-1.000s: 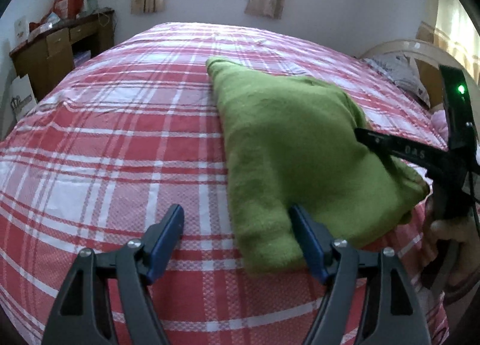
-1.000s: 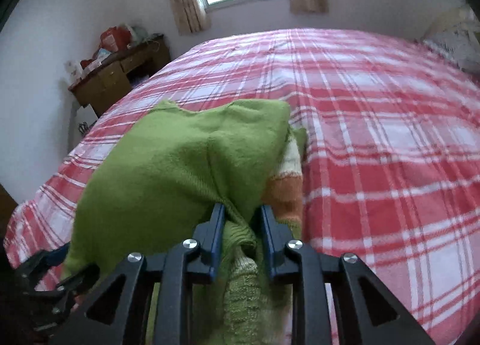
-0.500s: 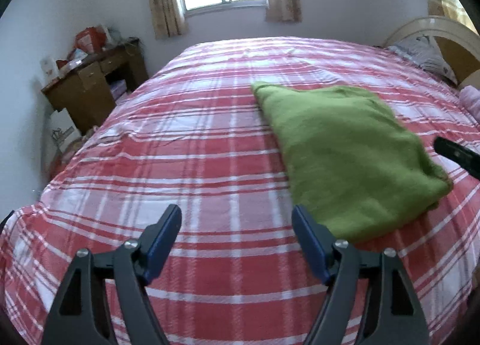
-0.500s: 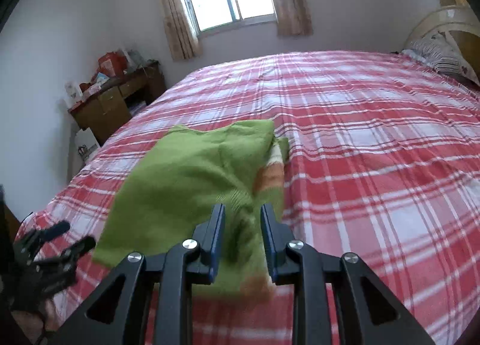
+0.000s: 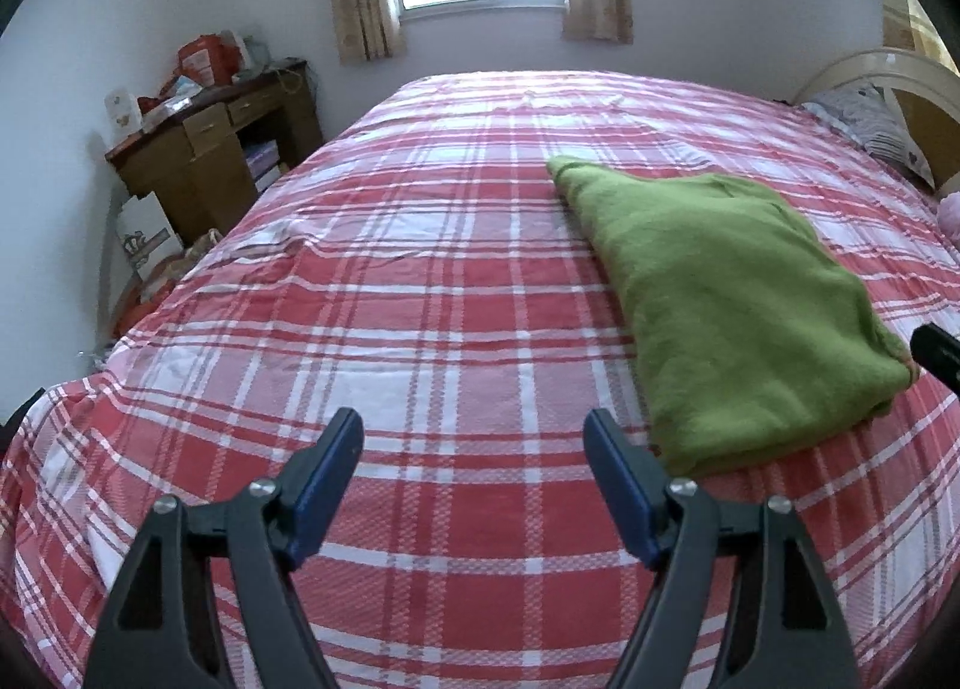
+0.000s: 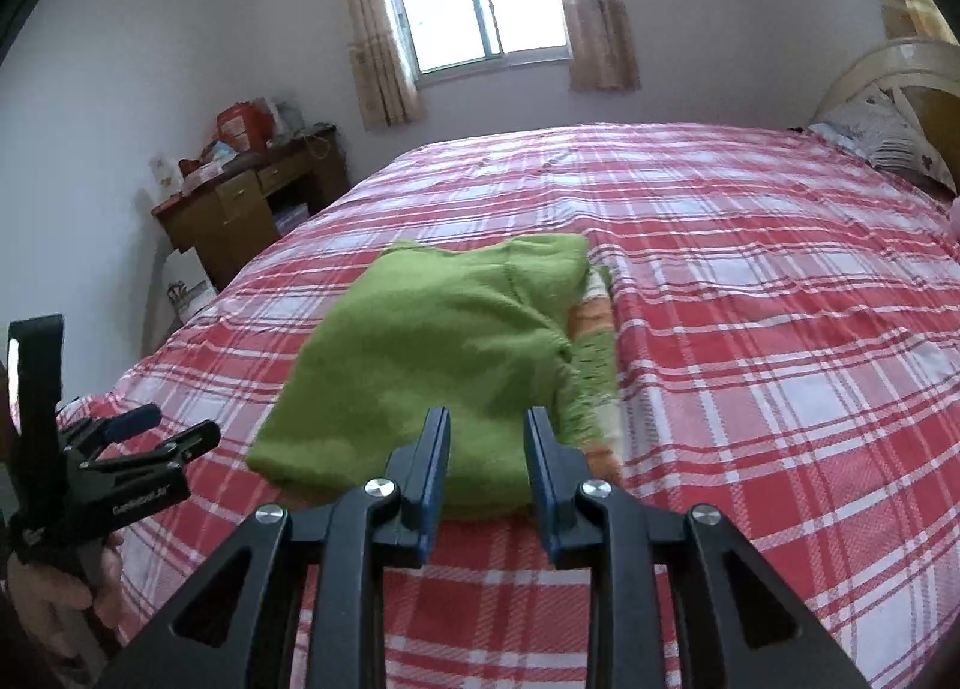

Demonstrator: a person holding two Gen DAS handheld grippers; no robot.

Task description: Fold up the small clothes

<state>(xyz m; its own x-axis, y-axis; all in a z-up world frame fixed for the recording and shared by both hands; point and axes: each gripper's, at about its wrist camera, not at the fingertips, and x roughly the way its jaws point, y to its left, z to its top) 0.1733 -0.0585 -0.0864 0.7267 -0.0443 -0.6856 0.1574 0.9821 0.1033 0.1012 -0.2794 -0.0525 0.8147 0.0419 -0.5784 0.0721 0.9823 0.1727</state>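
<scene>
Lay folded on the bed (image 5: 420, 281), green sweater (image 5: 732, 305), left tongs (image 5: 474, 479) wide and empty, right tongs (image 6: 487, 467) narrowly parted, empty; best withdrawn without snagging.

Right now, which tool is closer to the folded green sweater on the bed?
Right. The right tool sits just off the green sweater's near edge, jaws narrowly apart and empty. The left tool hangs wide open over bare plaid bedspread, off to the sweater's side.
</scene>
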